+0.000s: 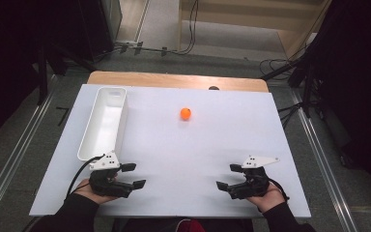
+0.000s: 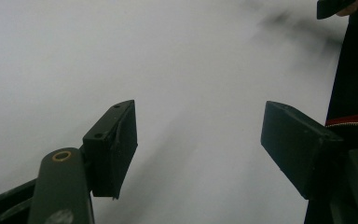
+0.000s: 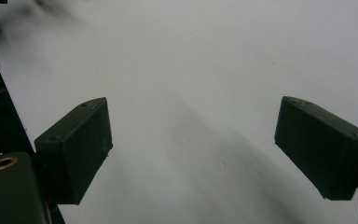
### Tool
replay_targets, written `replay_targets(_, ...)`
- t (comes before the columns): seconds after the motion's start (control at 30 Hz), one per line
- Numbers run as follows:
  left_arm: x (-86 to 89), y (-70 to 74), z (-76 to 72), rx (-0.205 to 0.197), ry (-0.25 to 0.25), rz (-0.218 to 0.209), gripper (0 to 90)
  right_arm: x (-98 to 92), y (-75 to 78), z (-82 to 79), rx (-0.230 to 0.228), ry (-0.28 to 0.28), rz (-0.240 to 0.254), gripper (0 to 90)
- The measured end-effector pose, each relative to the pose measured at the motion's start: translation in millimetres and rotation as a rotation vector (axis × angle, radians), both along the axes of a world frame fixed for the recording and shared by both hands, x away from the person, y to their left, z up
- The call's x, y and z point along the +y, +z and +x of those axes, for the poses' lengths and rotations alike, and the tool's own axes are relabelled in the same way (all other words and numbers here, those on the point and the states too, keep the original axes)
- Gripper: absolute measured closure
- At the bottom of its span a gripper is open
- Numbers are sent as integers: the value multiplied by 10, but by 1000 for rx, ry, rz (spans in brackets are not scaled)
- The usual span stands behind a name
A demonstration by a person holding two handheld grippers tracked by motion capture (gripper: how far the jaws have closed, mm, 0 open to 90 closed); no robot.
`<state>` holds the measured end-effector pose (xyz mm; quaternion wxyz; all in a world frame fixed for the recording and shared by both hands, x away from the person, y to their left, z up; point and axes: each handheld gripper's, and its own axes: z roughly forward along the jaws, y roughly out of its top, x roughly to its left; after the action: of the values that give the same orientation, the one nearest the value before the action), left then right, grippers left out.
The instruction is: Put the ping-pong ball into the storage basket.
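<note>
From the high view we see our left gripper (image 1: pixel 134 175) and right gripper (image 1: pixel 226 176) resting near the front edge of the white counter (image 1: pixel 212 145), well apart, both with jaws spread and holding nothing. An orange ball (image 1: pixel 185 113) sits farther back near the middle, beside no other thing; a long white tray (image 1: pixel 121 121) lies along the left side. In the left gripper view the left gripper (image 2: pixel 198 140) is open over bare counter. In the right gripper view the right gripper (image 3: pixel 193 144) is open likewise.
</note>
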<state>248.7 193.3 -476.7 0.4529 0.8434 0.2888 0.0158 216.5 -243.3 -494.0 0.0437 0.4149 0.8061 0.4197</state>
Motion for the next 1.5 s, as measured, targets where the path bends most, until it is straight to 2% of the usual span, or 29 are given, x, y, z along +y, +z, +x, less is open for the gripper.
replay_targets(0.47,-6,-1,2,-3,-5,1,275,-14,-2,5,1,-2,8,97)
replay_targets(0.97,-3,-5,10,-4,4,-1,275,-2,-8,3,0,2,-5,97)
replay_targets(1.23,-11,3,18,18,13,-4,275,-2,-16,10,-7,4,-10,97)
replay_targets(1.27,-9,10,21,21,12,9,275,3,-17,8,-1,2,-6,97)
replay_targets(1.33,-15,11,23,26,14,8,276,4,-19,10,-1,3,-6,97)
replay_targets(1.5,-32,26,16,17,14,6,275,2,-21,10,-4,7,-13,98)
